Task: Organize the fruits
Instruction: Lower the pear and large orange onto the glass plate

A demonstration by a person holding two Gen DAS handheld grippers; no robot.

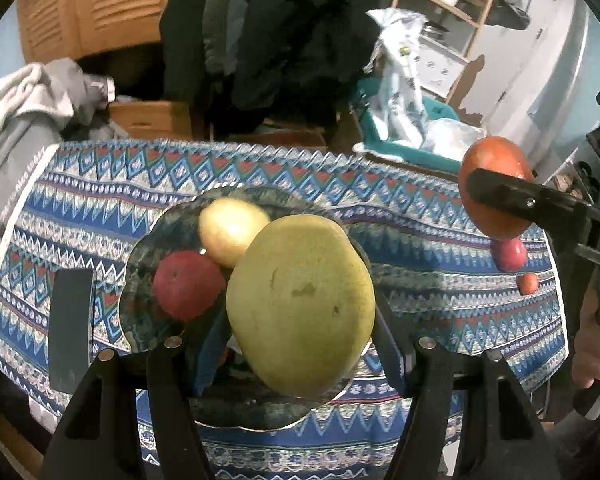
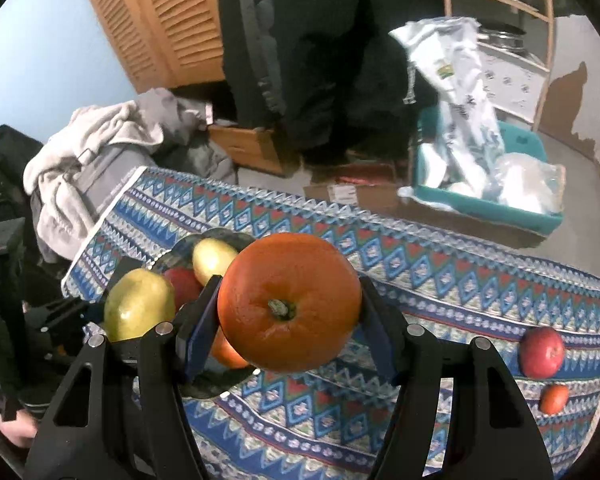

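My left gripper [image 1: 300,328] is shut on a big green mango [image 1: 300,304] and holds it over a dark plate [image 1: 140,312]. On the plate lie a red apple [image 1: 186,284] and a yellow fruit [image 1: 230,230]. My right gripper [image 2: 290,320] is shut on a large orange [image 2: 290,300], held above the patterned tablecloth [image 2: 440,292] just right of the plate [image 2: 212,384]. The orange also shows in the left wrist view [image 1: 496,160], as does the mango in the right wrist view [image 2: 138,306]. A red apple [image 2: 540,352] and a small orange fruit [image 2: 554,398] lie on the cloth at the right.
A black flat object [image 1: 70,328] lies on the cloth left of the plate. Behind the table are a teal bin [image 2: 500,204] with plastic bags, cardboard boxes [image 2: 248,148], piled clothes [image 2: 100,148] and a wooden shelf [image 1: 452,8].
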